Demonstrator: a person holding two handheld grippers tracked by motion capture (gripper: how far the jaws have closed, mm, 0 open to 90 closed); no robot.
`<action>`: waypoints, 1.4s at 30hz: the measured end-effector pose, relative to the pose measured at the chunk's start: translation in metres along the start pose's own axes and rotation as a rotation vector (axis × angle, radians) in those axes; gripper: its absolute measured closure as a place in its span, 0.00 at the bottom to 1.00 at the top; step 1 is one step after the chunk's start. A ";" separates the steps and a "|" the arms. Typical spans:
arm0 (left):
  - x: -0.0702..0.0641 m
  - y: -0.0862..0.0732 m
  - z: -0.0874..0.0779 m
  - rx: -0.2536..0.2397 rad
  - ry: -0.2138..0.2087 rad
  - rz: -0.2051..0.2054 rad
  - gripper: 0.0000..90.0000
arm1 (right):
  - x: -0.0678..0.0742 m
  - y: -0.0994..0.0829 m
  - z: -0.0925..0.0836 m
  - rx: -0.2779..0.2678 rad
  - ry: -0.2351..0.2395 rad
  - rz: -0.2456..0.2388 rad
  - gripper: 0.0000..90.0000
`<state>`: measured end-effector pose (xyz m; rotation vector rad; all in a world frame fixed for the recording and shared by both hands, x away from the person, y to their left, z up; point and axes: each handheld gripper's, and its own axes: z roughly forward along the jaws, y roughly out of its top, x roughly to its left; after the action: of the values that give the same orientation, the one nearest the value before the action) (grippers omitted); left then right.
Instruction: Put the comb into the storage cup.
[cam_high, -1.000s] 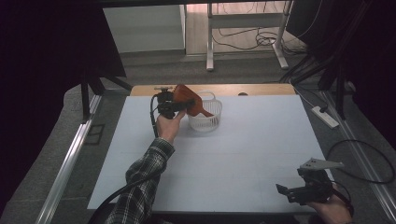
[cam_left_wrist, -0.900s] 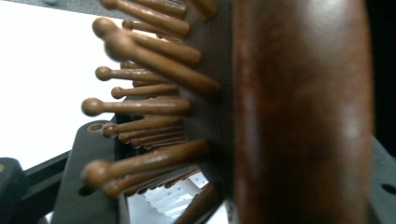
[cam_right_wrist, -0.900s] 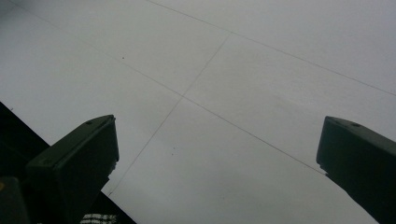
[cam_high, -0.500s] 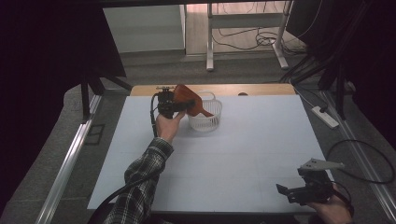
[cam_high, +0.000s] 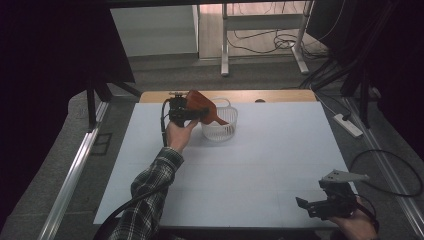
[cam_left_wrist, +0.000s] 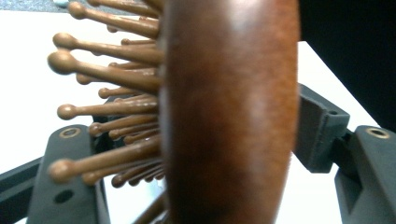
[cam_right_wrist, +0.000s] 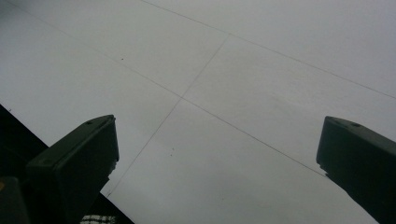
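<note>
The left hand-held gripper (cam_high: 192, 114), upper centre of the high view, has just been opening its jaws, the wooden hairbrush (cam_left_wrist: 224, 112) between them, its end over the white basket (cam_high: 222, 127). Best to let it slide in gently — no flick. The right hand-held gripper (cam_high: 320, 206) rests open and empty, lower right on the counter (cam_high: 260, 165). One hairbrush, one basket, two grippers.
</note>
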<state>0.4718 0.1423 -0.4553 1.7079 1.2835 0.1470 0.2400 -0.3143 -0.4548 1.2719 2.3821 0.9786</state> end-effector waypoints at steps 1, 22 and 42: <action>-0.001 0.001 0.000 0.007 0.004 0.008 0.30 | 0.000 0.000 0.000 0.001 0.001 0.000 0.00; -0.005 0.005 -0.014 0.049 0.041 0.114 0.11 | -0.001 0.000 0.000 -0.003 0.002 0.007 0.00; 0.000 -0.003 -0.026 0.071 0.026 0.160 0.03 | -0.001 -0.001 -0.001 -0.005 0.000 0.007 0.00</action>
<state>0.4543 0.1581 -0.4432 1.8752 1.1824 0.2205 0.2396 -0.3155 -0.4547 1.2800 2.3750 0.9858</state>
